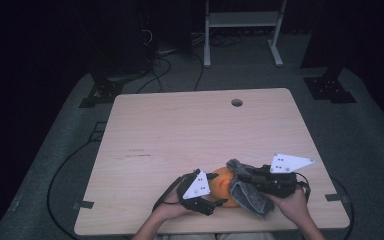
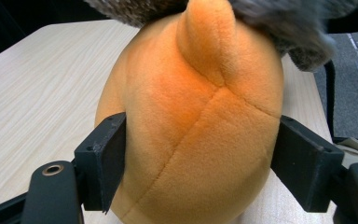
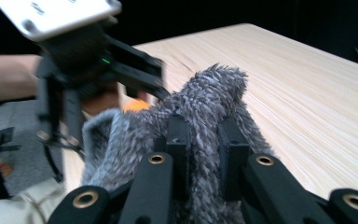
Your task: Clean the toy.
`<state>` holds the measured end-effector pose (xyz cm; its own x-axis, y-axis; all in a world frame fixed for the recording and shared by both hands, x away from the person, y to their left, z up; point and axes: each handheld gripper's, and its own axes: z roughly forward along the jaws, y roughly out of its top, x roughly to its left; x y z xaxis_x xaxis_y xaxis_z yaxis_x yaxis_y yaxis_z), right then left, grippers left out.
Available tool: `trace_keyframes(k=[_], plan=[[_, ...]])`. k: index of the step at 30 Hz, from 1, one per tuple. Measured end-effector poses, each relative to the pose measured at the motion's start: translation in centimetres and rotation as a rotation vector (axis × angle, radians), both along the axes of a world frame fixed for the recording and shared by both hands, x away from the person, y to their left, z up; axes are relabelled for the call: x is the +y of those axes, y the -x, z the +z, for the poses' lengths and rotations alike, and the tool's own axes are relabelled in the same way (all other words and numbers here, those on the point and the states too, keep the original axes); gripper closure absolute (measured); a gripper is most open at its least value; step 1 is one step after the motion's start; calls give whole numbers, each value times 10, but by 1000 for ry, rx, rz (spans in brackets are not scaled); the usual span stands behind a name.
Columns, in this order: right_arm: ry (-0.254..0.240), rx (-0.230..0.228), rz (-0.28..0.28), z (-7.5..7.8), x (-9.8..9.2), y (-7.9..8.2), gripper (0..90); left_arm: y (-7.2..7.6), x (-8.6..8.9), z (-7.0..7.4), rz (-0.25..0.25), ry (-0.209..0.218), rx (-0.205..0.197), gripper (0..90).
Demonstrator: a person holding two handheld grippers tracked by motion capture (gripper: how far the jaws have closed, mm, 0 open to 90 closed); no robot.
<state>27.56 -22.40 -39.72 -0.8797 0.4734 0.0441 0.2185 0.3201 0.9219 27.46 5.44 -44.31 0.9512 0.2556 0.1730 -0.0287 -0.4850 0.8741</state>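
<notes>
One tabletop (image 1: 180,130) carries everything, pale wood with a single round hole (image 1: 236,102) near its far edge. On it sits one orange plush toy (image 1: 222,186), close to the near edge and well apart from that hole, with one grey fuzzy cloth (image 1: 245,192) draped against its right side.

My left gripper (image 1: 215,190) is just left of the plush; my left gripper view shows what the high view cannot: both fingers (image 2: 103,158) pressed into the plush's (image 2: 200,135) seamed flanks, clamping it, the cloth's (image 2: 279,23) fringe hanging over its top.

My right gripper (image 1: 245,175) is just right of the plush. Its own view shows the fingers (image 3: 179,140) nearly together, pinching a fold of the cloth (image 3: 205,98), with the tabletop (image 3: 307,88) beyond.

I can read no writing anywhere.
</notes>
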Motion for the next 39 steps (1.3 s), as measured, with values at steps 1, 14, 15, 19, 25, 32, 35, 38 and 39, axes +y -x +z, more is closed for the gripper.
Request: trace_keyframes(k=[1,14,15,19,25,32,35,38,39], plan=[[5,5,-12,-2,-4,-1,772,-1,1,0,-1,1,4,239],[13,11,33,5,13,-3,772,0,2,-2,6,-18,-5,222],[1,21,20,2,8,-6,772,0,2,-1,5,-15,-3,222],[-19,63,-31,-9,-12,-11,773,0,3,-2,0,-21,-9,222],[-22,43,-57,-9,-25,-4,775,-4,8,-1,16,-16,23,222],[-6,60,-42,-15,-24,-6,775,-11,15,-2,38,6,65,222],[-7,95,-67,-21,-29,-10,775,-10,14,-2,46,10,68,222],[-29,83,-70,-18,-31,-8,775,-11,16,-3,48,15,75,220],[-43,69,-60,-15,-29,-5,775,-11,16,-3,49,18,80,220]])
